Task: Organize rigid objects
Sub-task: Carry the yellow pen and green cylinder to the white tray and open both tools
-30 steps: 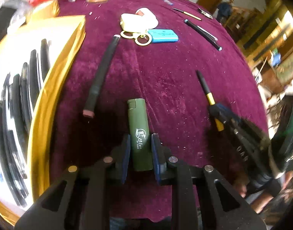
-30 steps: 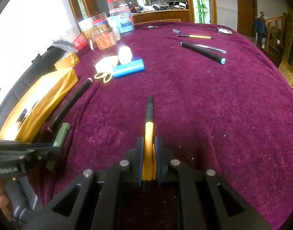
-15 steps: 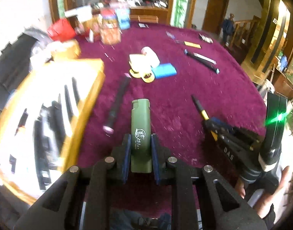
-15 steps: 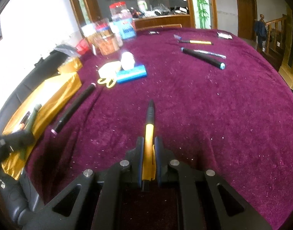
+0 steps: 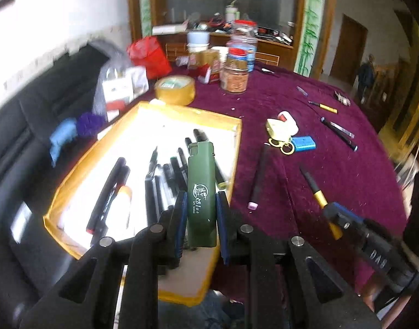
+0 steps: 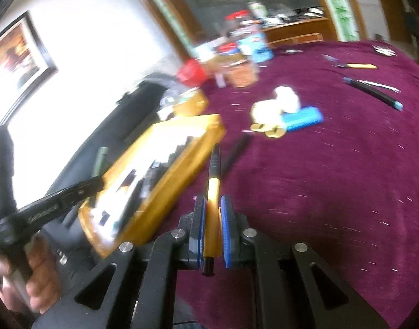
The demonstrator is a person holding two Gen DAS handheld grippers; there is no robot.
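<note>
My left gripper (image 5: 201, 205) is shut on a green lighter (image 5: 201, 189) and holds it in the air over the near right part of a gold tray (image 5: 80, 164) that holds several black pens. My right gripper (image 6: 211, 213) is shut on a yellow and black pen (image 6: 213, 192), lifted above the purple tablecloth (image 6: 332, 164) close to the tray's right wall (image 6: 187, 170). The right gripper with its pen also shows in the left wrist view (image 5: 330, 213). The left gripper and lighter show blurred in the right wrist view (image 6: 99, 161).
A black rod (image 5: 258, 178), a white and yellow keyring bundle (image 5: 282, 131), a blue lighter (image 5: 302, 143) and more pens (image 5: 338, 134) lie on the cloth. Jars (image 5: 235, 74), a tape roll (image 5: 175, 89) and bags stand at the table's back. A black sofa (image 5: 22, 126) is left.
Both grippers have lifted off the cloth and swung left toward the tray. The green lighter went from the cloth to above the tray. The yellow pen rose with the right gripper.
</note>
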